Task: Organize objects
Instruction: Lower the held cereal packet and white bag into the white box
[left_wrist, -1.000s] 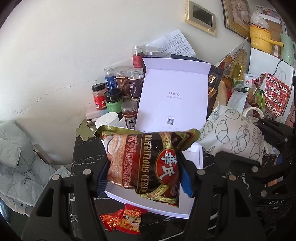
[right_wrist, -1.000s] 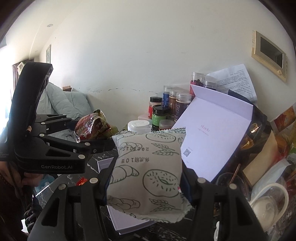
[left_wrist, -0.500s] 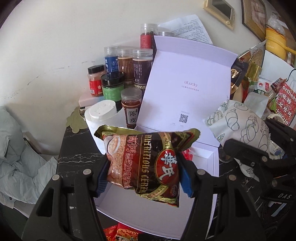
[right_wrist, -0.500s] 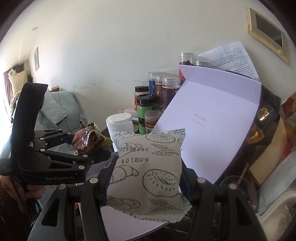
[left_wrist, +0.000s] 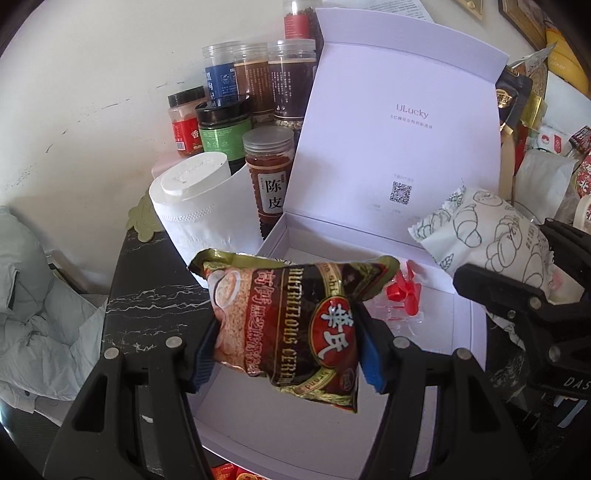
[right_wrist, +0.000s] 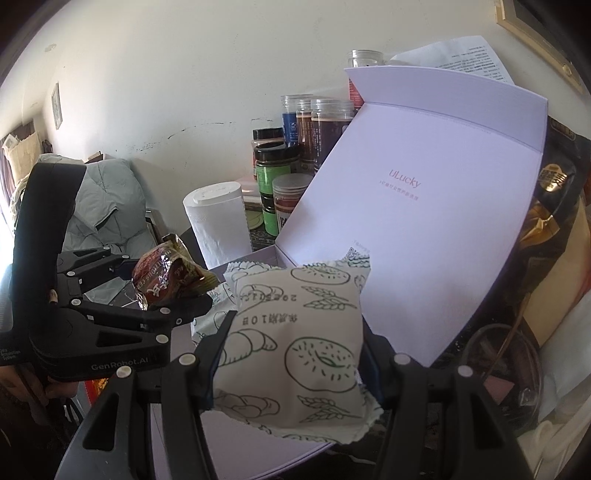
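Note:
My left gripper (left_wrist: 288, 350) is shut on a brown cereal packet (left_wrist: 291, 317) and holds it above the open white box (left_wrist: 295, 435). The packet also shows in the right wrist view (right_wrist: 162, 280). My right gripper (right_wrist: 291, 354) is shut on a white bread-print pouch (right_wrist: 295, 339), held over the box's right side; the pouch shows in the left wrist view (left_wrist: 491, 243). The box lid (left_wrist: 399, 144) stands upright behind. A red-and-clear wrapper (left_wrist: 402, 295) lies inside the box.
Several spice jars (left_wrist: 258, 92) and a white paper roll (left_wrist: 199, 206) stand left of the box against the wall. Bags and packets (right_wrist: 546, 236) crowd the right. A glass bowl (right_wrist: 502, 369) sits near right. A grey jacket (left_wrist: 33, 302) lies far left.
Both grippers have moved forward and down toward the box with their packets still held. The box interior now fills more of the left view.

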